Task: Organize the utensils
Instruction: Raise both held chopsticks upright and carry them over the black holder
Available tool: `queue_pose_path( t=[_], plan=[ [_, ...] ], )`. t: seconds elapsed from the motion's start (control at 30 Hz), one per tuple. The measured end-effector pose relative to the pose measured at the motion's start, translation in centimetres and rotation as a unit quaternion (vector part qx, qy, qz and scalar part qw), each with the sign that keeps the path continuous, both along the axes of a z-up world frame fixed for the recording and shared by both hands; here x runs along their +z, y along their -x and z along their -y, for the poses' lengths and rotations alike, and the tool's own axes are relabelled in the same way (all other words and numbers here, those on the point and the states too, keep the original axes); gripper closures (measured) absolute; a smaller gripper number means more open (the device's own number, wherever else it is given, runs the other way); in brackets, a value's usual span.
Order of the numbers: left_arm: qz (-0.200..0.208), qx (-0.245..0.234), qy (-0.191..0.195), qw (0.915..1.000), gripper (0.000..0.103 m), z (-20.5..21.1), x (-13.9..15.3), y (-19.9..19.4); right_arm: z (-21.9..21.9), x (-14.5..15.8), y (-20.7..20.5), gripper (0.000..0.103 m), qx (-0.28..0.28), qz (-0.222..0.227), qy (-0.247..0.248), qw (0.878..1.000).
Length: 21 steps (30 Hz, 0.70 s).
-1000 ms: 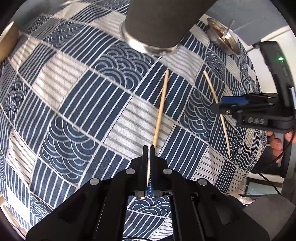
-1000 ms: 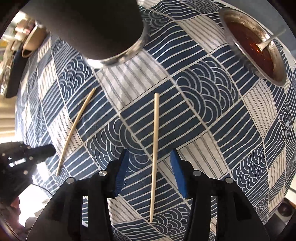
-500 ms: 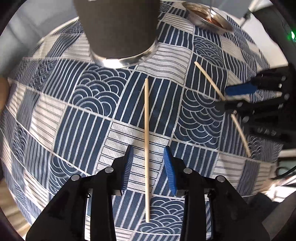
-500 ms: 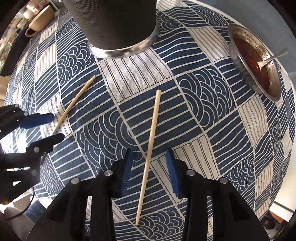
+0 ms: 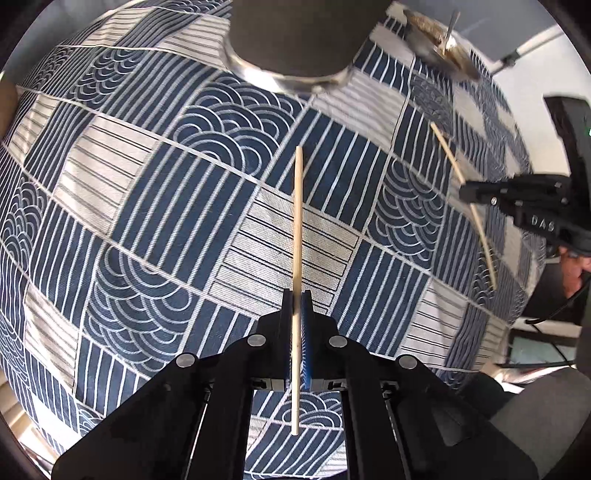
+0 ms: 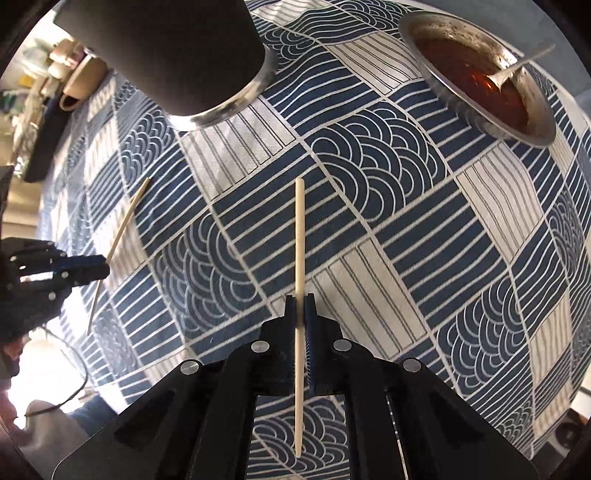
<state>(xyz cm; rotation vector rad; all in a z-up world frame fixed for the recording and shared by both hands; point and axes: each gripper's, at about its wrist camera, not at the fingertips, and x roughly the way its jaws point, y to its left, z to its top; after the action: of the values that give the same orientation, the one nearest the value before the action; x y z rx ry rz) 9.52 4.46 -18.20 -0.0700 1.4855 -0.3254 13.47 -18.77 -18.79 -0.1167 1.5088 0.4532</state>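
Chopsticks, two, pale wood, each pinched by one set of tongs over a blue-and-white patterned tablecloth point(image 5: 155, 206).

Item one: left chopstick point(image 5: 297, 229), clamped in the left gripper point(image 5: 296, 325), jaws fully closed on it a little below its middle, the long end pointing far toward the dark cylindrical holder point(image 5: 295, 33). The short end sticks out near, between the gripper arms.

Item two: right chopstick point(image 6: 300, 240), held the same way in the right gripper point(image 6: 300, 328), jaws shut tight on the shaft. Its far tip points across the cloth between the holder point(image 6: 177, 55) and the metal bowl point(image 6: 480, 70).

Item three: metal bowl, far right, with reddish sauce and a spoon point(image 6: 517, 68) resting in it.

Risks, as judged from here:
- Thin round sticks in flat pads may pivot; each grip looks off-centre, so the long end could droop or swing as it is lifted.
- The holder's mouth is not visible in either view; a stick brought in at a slant may strike the rim or wall and be knocked out of the pads.
- Two grippers heading to one holder may collide or cross sticks.
- A wide swing on the right could catch the spoon or bowl and spill sauce on the cloth.
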Motion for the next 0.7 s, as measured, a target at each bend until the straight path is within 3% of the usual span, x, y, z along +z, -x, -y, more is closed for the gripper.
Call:
queue_pose_path(
  t=[0.23,0.4,0.7],
  plan=[
    [0.021,0.006,-0.059,0.998,0.098,-1.9,2.1,-0.1,-0.1,3.6,-1.2,0.099,0.015,0.025,-0.042,0.999],
    [0.042,0.009,-0.076,0.9962,0.098,-3.8,4.4,-0.7,-1.2,6.3,-1.1,0.098,0.031,0.036,-0.088,0.995],
    [0.086,0.011,-0.106,0.9905,0.098,-2.6,8.6,-2.2,-4.2,9.0,-2.7,0.098,0.051,0.066,-0.106,0.991]
  ],
)
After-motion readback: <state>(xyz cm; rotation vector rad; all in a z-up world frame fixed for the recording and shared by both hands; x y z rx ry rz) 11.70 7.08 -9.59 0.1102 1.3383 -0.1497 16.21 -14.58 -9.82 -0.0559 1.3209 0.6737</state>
